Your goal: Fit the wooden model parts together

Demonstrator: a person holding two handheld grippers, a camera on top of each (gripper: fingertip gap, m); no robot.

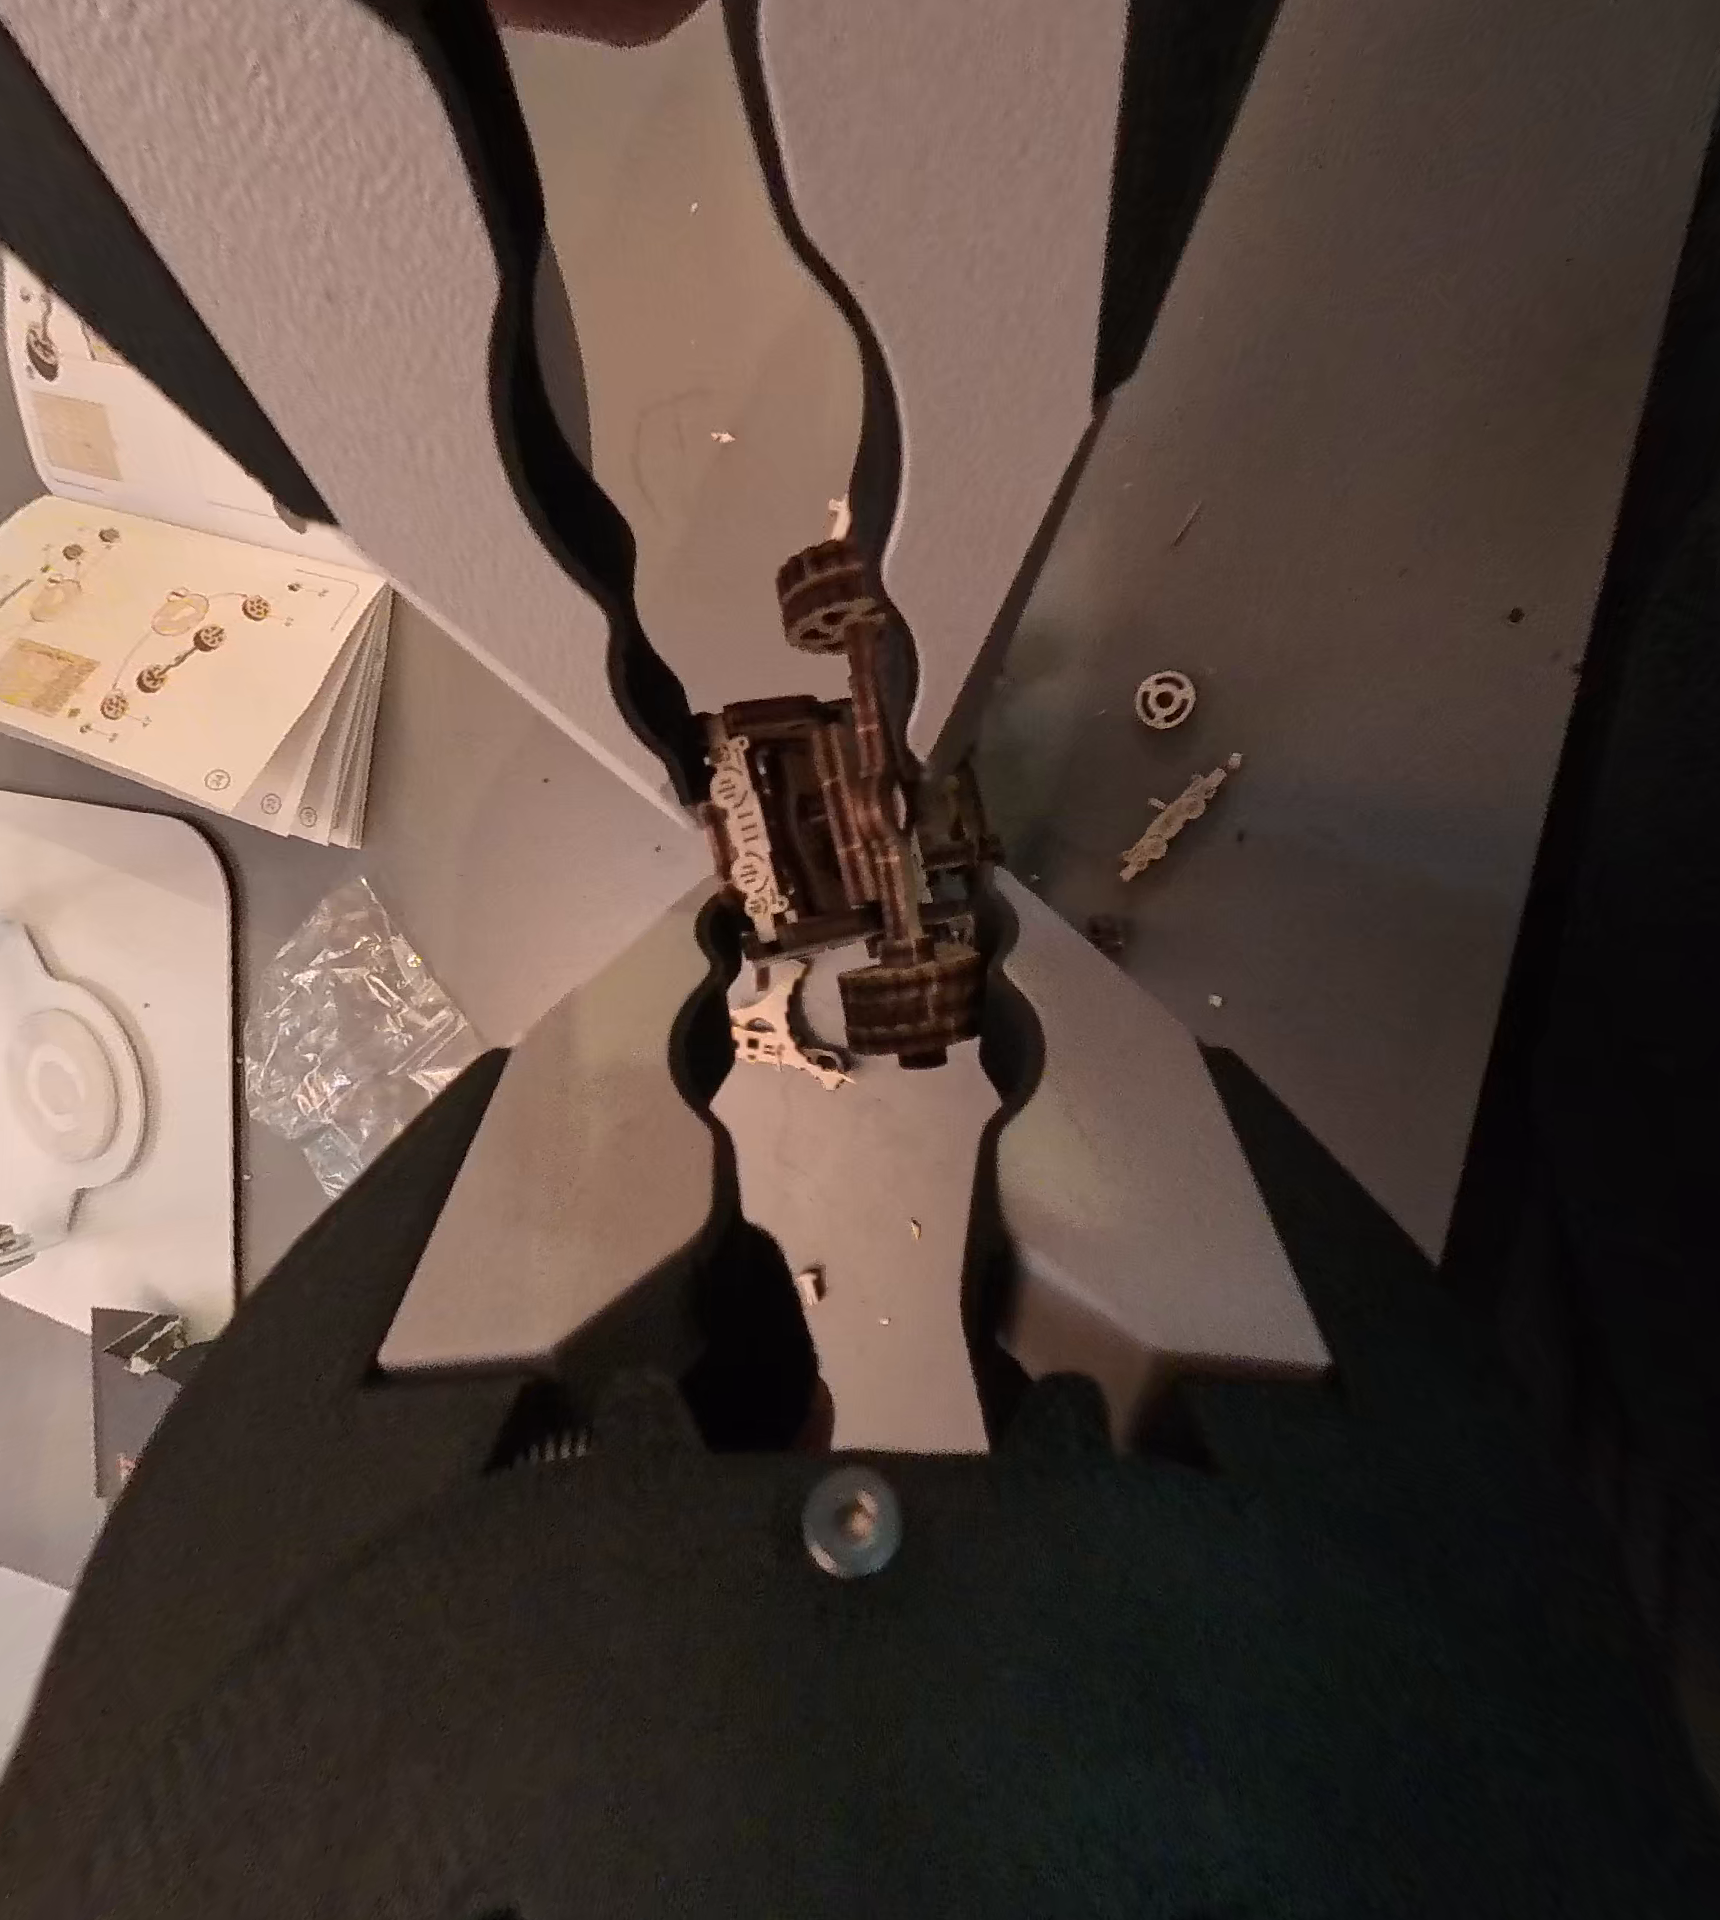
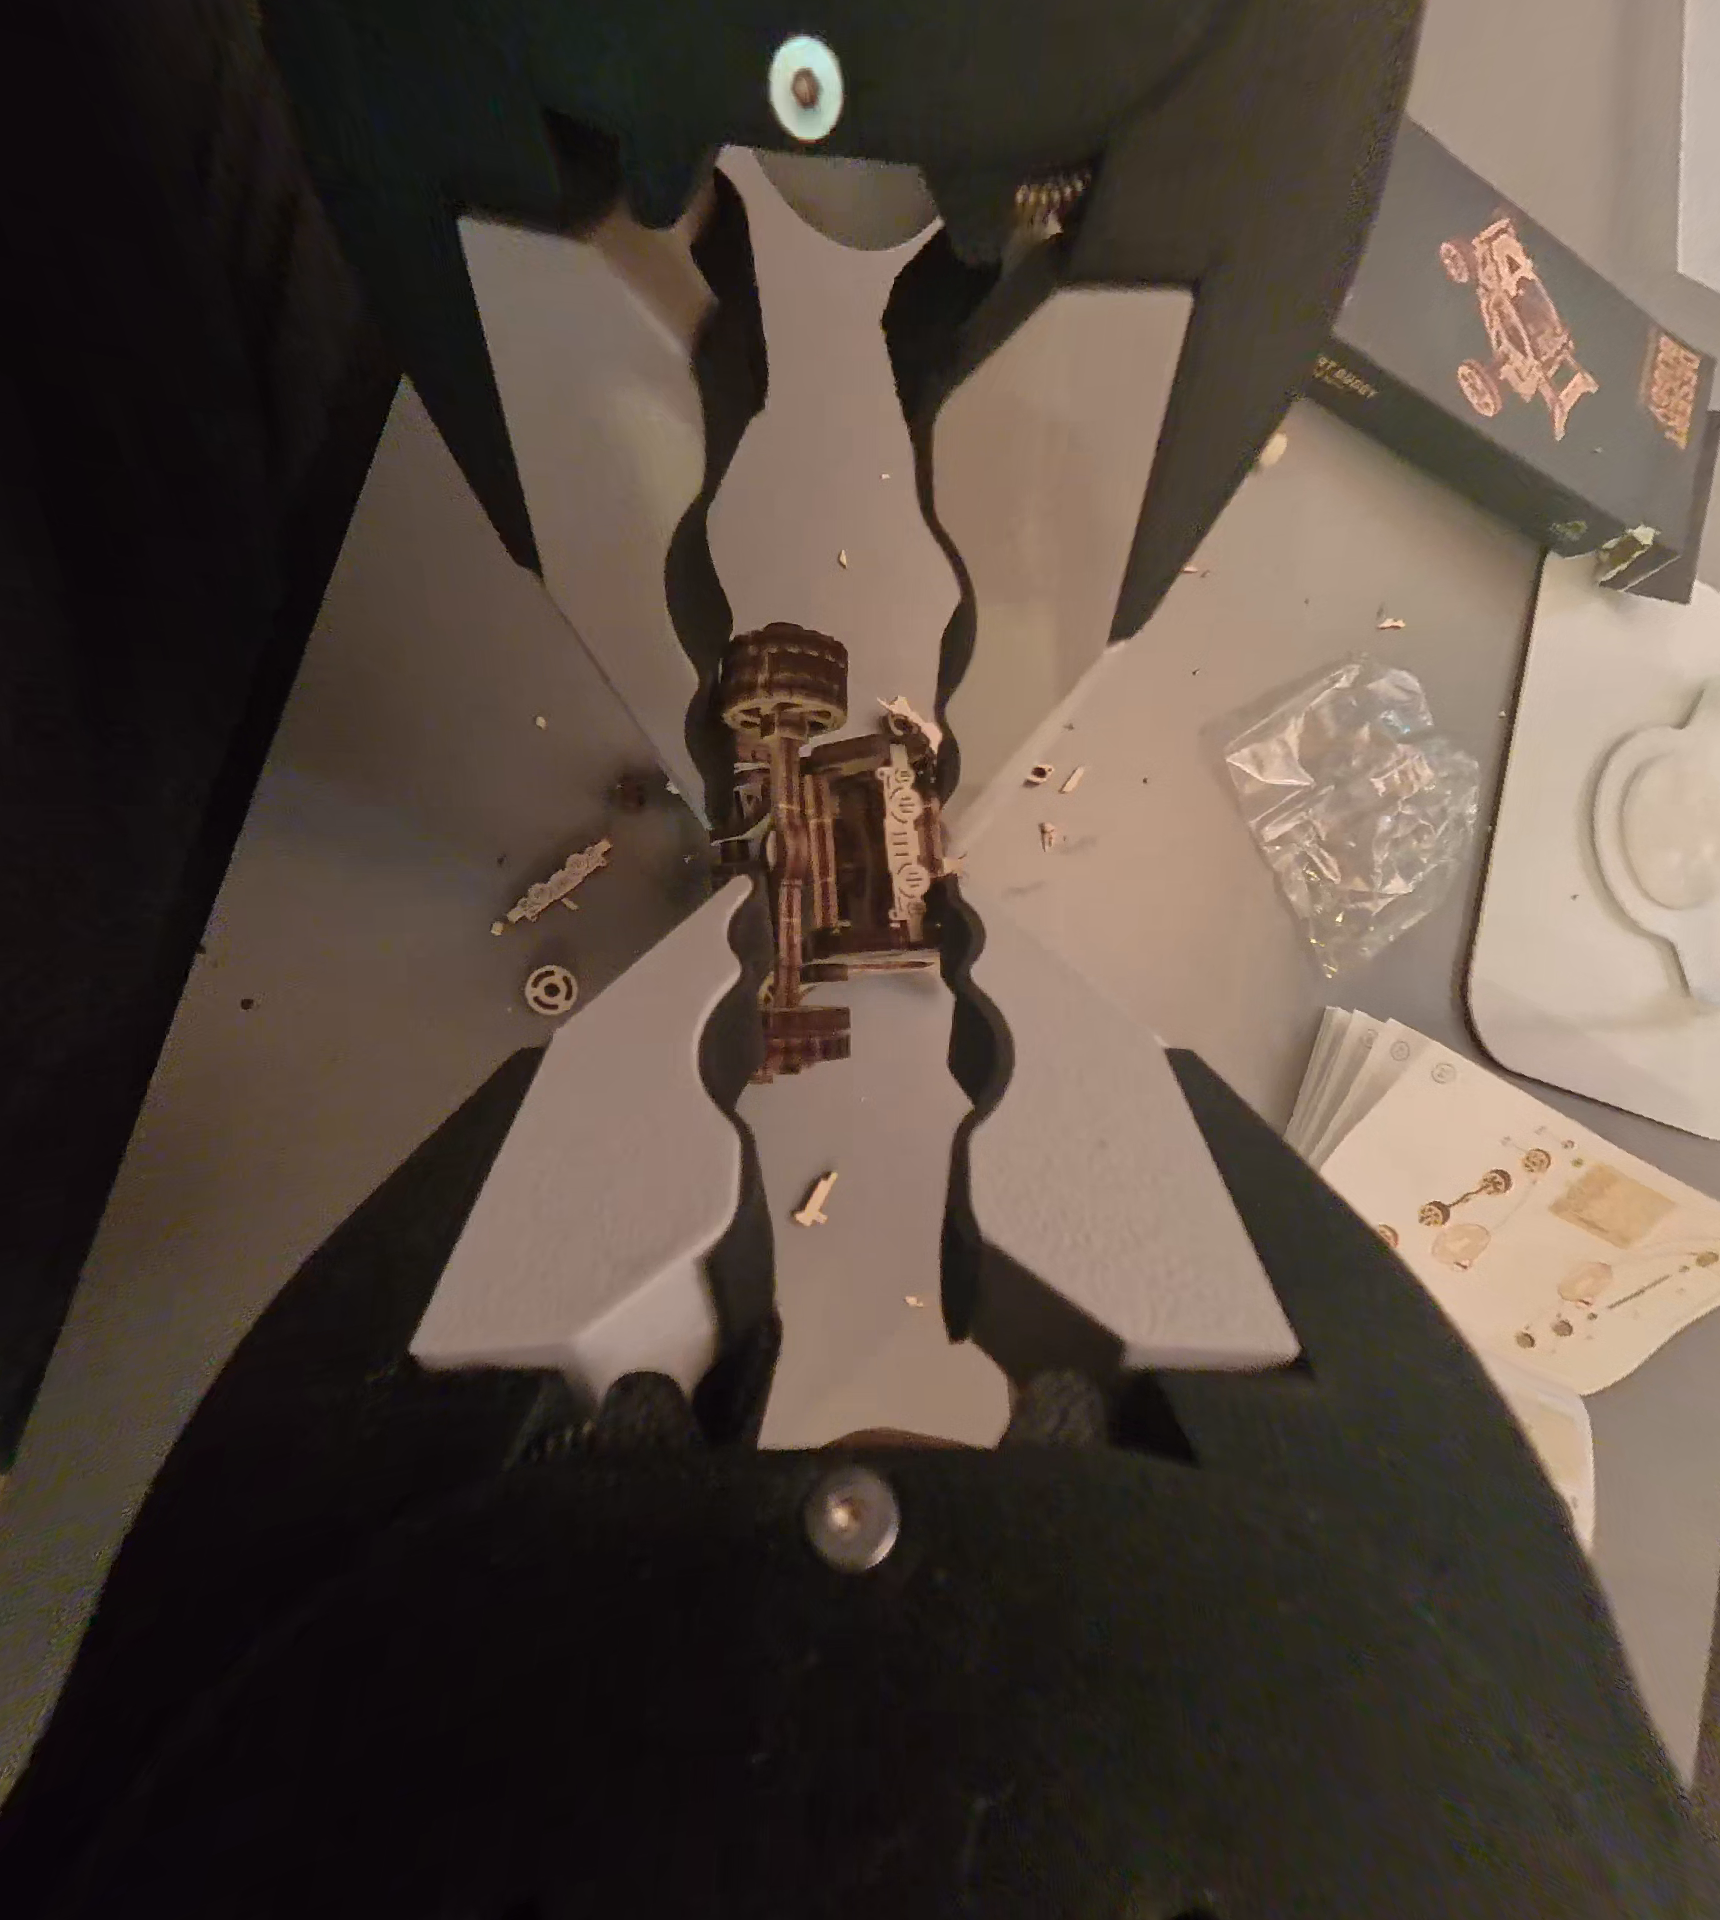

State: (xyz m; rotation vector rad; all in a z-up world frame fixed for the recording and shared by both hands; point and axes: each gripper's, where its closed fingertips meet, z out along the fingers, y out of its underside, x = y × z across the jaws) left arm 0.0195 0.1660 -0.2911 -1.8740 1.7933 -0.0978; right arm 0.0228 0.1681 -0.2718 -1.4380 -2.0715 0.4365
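- My left gripper (image 1: pixel 840 904): matte black textured body, one silver screw with washer (image 1: pixel 851 1532) at centre, pale grey fingers (image 1: pixel 586 1174) with wavy black-edged inner pads.
- My right gripper (image 2: pixel 840 909): same black body, silver screw (image 2: pixel 851 1522), grey fingers (image 2: pixel 617 1174), wavy inner edges.

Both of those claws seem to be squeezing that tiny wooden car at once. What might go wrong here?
The wooden model is pinched between the left gripper and right gripper from opposite ends, so uneven squeezing may snap its thin slats or pop a wheel off. A pale loose piece hangs at its edge and could drop. The small ring and strip lying nearby could get knocked away.
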